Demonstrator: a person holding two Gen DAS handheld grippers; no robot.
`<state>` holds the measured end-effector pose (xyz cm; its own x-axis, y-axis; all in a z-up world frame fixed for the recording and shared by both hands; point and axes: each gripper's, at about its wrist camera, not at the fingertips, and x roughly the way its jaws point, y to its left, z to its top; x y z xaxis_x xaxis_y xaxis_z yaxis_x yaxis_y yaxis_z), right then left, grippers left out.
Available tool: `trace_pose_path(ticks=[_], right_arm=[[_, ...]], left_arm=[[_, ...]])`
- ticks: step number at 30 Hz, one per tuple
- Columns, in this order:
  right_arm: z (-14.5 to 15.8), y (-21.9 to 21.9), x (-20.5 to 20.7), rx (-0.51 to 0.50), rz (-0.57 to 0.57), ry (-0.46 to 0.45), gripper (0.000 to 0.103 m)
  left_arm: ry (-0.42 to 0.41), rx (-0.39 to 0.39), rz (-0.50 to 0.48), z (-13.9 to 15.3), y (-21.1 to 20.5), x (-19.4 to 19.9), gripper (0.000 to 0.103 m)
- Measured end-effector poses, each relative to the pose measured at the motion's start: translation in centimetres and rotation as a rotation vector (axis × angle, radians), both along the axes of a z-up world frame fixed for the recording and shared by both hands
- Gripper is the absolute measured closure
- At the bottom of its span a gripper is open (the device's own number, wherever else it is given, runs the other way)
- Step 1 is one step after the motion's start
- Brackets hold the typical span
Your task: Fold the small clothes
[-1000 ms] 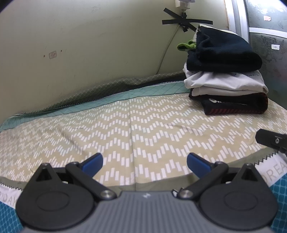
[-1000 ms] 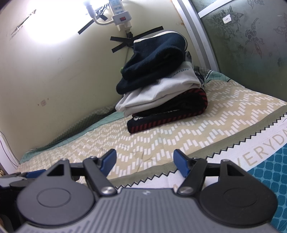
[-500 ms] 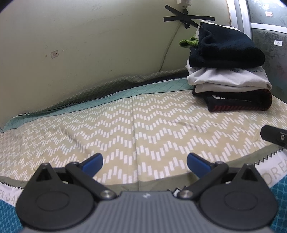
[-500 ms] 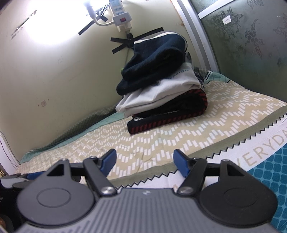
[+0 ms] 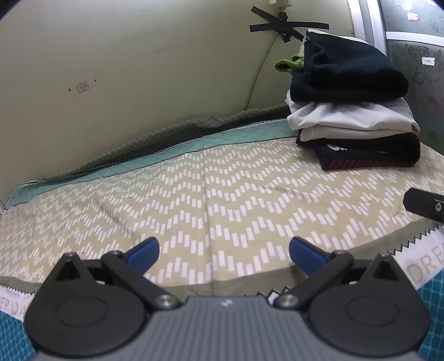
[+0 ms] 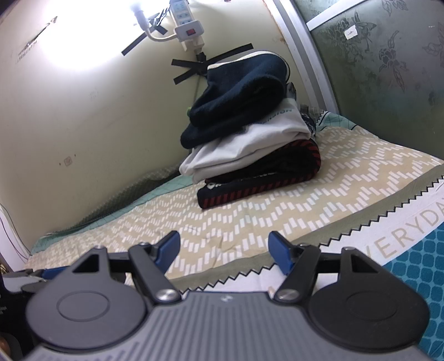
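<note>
A stack of folded clothes (image 5: 352, 116) sits in the bed's far right corner: a dark navy piece (image 6: 238, 94) on top, a white one (image 6: 249, 147) under it, a black piece with red stripes (image 6: 260, 177) at the bottom. My left gripper (image 5: 224, 252) hovers open over the patterned sheet near the front edge, nothing between its blue pads. My right gripper (image 6: 224, 247) is also open and empty, facing the stack from a distance. Part of the right gripper (image 5: 427, 205) shows at the right edge of the left wrist view.
The bed is covered by a beige zigzag sheet (image 5: 211, 194) with a teal border (image 6: 416, 263). A cream wall (image 5: 138, 69) stands behind, with a power strip (image 6: 188, 25) taped to it. A frosted flowered panel (image 6: 388, 69) closes the right side.
</note>
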<state>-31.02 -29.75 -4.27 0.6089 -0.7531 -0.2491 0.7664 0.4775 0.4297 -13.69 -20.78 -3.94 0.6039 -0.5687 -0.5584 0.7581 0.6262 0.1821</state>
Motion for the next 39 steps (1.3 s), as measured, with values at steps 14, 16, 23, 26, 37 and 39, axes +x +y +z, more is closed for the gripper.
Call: trace_pose_path(ticks=[14, 16, 23, 26, 37, 39], right_arm=[[0.07, -0.04, -0.08, -0.002, 0.001, -0.002, 0.041], [0.07, -0.03, -0.08, -0.002, 0.000, -0.002, 0.041], [0.07, -0.09, -0.06, -0.002, 0.001, -0.002, 0.041], [0.05, -0.04, -0.08, -0.002, 0.001, -0.003, 0.041], [0.04, -0.05, -0.08, -0.002, 0.001, -0.002, 0.041], [0.03, -0.01, -0.09, -0.002, 0.001, -0.003, 0.041]], left_arm=[[-0.008, 0.006, -0.007, -0.11, 0.12, 0.01, 0.000], [-0.008, 0.007, -0.006, -0.11, 0.15, 0.03, 0.000], [-0.008, 0.009, -0.007, -0.12, 0.19, 0.14, 0.000], [-0.008, 0.009, -0.006, -0.12, 0.16, 0.11, 0.000], [-0.011, 0.011, -0.008, -0.18, 0.20, 0.10, 0.000], [-0.012, 0.012, -0.008, -0.20, 0.23, 0.10, 0.000]])
